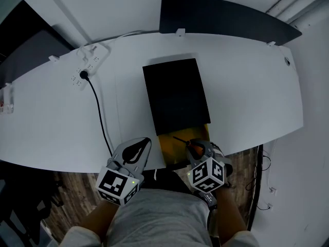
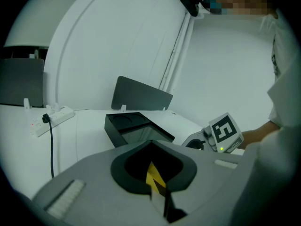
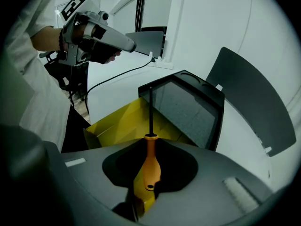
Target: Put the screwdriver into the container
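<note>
A black flat container (image 1: 176, 94) lies in the middle of the white table (image 1: 247, 86). Its yellow inner part (image 1: 172, 149) sticks out at the near end. My right gripper (image 1: 197, 146) is shut on the orange handle of the screwdriver (image 1: 194, 146), whose black shaft points over the yellow part toward the box. In the right gripper view the screwdriver (image 3: 151, 166) sits between the jaws of my right gripper (image 3: 151, 144), with its shaft tip near the container (image 3: 188, 105). My left gripper (image 1: 138, 149) hovers at the table's near edge, left of the yellow part, jaws together with nothing in them.
A white power strip (image 1: 87, 66) with a black cable (image 1: 100, 117) lies on the table's left half. A dark curved panel (image 1: 226, 15) stands behind the far edge. Wooden floor (image 1: 77, 181) shows below the near edge.
</note>
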### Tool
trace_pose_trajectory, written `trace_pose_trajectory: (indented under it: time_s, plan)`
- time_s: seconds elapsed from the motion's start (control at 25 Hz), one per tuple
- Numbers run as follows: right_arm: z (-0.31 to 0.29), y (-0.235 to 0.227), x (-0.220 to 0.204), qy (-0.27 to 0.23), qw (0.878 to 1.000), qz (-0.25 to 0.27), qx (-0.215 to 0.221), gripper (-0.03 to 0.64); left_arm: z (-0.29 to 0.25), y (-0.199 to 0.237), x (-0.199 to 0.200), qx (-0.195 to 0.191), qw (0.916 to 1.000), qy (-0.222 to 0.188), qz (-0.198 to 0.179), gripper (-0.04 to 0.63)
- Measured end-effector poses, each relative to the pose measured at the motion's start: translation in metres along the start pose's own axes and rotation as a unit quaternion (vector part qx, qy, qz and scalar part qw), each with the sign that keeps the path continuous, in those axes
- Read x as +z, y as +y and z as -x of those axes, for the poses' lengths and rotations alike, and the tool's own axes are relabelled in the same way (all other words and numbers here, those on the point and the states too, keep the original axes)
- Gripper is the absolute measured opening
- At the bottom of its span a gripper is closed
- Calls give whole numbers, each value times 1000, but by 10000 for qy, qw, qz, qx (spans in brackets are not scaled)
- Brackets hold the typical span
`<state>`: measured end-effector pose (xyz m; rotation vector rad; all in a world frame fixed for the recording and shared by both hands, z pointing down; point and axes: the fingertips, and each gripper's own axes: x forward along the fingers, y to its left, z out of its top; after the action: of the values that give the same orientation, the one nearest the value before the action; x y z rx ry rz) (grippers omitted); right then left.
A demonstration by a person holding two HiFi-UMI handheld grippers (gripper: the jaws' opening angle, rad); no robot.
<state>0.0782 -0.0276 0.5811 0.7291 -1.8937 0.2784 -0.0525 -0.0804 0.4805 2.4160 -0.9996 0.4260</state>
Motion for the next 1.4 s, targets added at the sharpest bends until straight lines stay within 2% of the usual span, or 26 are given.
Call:
trace_pose_trajectory:
  time_s: [0.36, 1.0, 1.4]
  plan:
    - [-16, 5, -4, 402, 9979, 475, 169, 83, 0, 6, -7, 109, 9999, 55, 122, 2]
    - [-42, 13, -15, 1027, 9913, 620, 550, 84, 2, 14, -19, 200, 9994, 146, 245, 2]
    - [-49, 13, -15, 1244, 9885, 647, 564, 86, 4, 20, -23, 230, 9991, 180, 303, 2]
